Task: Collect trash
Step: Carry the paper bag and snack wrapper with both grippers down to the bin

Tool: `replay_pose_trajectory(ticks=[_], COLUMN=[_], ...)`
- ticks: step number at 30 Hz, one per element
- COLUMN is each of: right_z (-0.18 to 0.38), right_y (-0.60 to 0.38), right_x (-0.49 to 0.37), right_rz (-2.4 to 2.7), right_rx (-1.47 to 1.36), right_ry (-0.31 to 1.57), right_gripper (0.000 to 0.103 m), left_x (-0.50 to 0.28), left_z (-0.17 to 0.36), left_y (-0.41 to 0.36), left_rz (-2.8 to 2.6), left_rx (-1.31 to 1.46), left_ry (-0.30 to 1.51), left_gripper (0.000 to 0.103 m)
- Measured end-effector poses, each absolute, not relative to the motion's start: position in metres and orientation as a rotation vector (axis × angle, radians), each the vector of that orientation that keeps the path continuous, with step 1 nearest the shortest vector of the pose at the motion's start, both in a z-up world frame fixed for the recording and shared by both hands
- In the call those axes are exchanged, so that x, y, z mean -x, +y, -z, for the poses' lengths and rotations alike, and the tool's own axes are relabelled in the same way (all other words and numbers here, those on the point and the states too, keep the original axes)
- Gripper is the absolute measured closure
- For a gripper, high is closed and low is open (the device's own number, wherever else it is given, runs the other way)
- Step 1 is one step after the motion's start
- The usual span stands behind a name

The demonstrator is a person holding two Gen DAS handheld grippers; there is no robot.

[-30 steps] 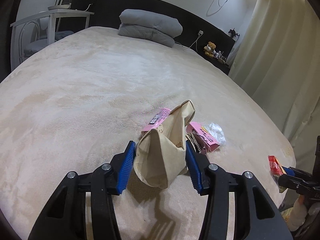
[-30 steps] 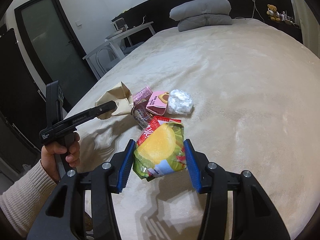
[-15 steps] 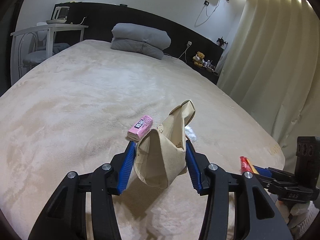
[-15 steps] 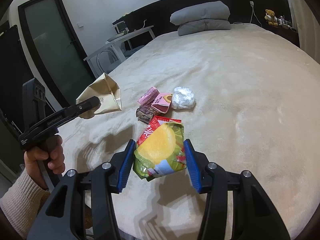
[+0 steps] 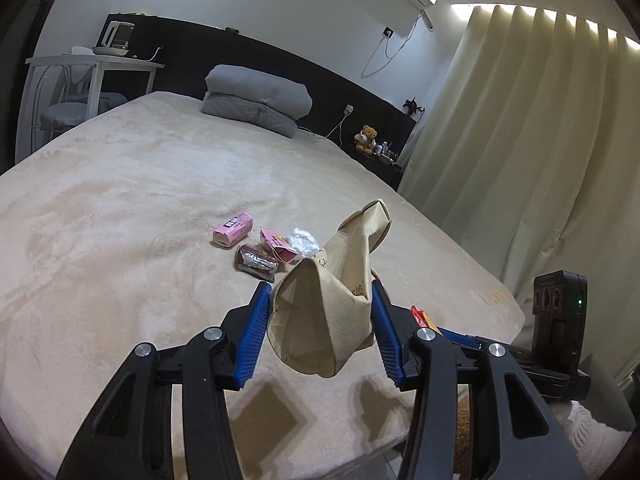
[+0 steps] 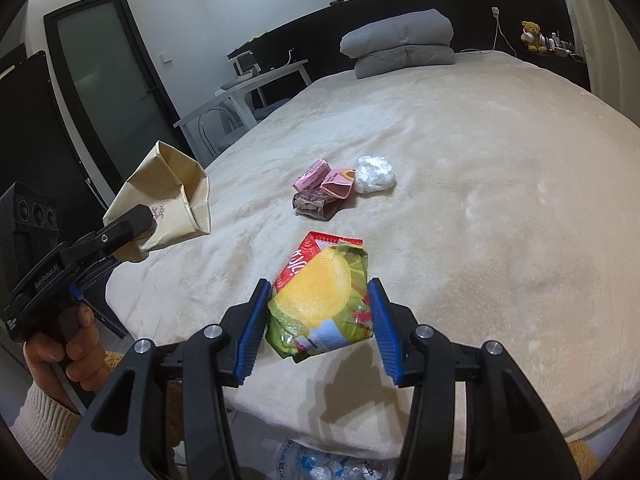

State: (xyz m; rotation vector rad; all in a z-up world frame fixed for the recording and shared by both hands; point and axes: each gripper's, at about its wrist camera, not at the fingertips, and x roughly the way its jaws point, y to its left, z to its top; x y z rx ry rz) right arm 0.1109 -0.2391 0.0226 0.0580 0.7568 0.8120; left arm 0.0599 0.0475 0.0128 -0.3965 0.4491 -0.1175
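Left wrist view: I've lifted my paper bag [image 5: 320, 320] back off the bed [image 5: 120, 220], so the pink wrappers [image 5: 234, 230] left behind show clear; my left tongs [image 5: 316, 336] pinch it, jaws partly closed. Right wrist view: my right tongs [image 6: 318, 320] clamp the snack packet [image 6: 320, 300], pulled toward the bed's edge, ready for binning.

The left gripper [image 5: 318, 326] pulls back from the litter on the bed [image 5: 120, 208], carrying the paper bag [image 5: 324, 312] up and clear of the pink box [image 5: 233, 230] and wrappers it sat against. The right gripper [image 6: 318, 322] draws the chip bag [image 6: 322, 300] back to the bed's near edge, away from the pile.
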Motion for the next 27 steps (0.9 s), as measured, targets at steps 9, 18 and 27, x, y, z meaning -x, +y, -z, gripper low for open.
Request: replay_pose_trajectory(ticks=[9,18,27], right_z=[-0.021,-0.015,-0.005], right_y=[-0.254,-0.265,-0.27], right_x=[-0.059,-0.017,0.005], right_rz=[-0.841,-0.85,-0.857], right_rx=[-0.052,-0.041,-0.033], right_ry=[0.729,0.724,0.745], right_gripper=[0.054,0.054,0.054], left_x=[-0.002,0.045,0.074], left_z=[-0.007,0.005,0.021], left_y=[0.025,0.012,0.006], left_rz=[0.131,0.109,0.11], left_rx=[0.411,0.403,0.435], left_ry=[0.432,0.442,0.478], left_gripper=[0.055,0.055,0.055])
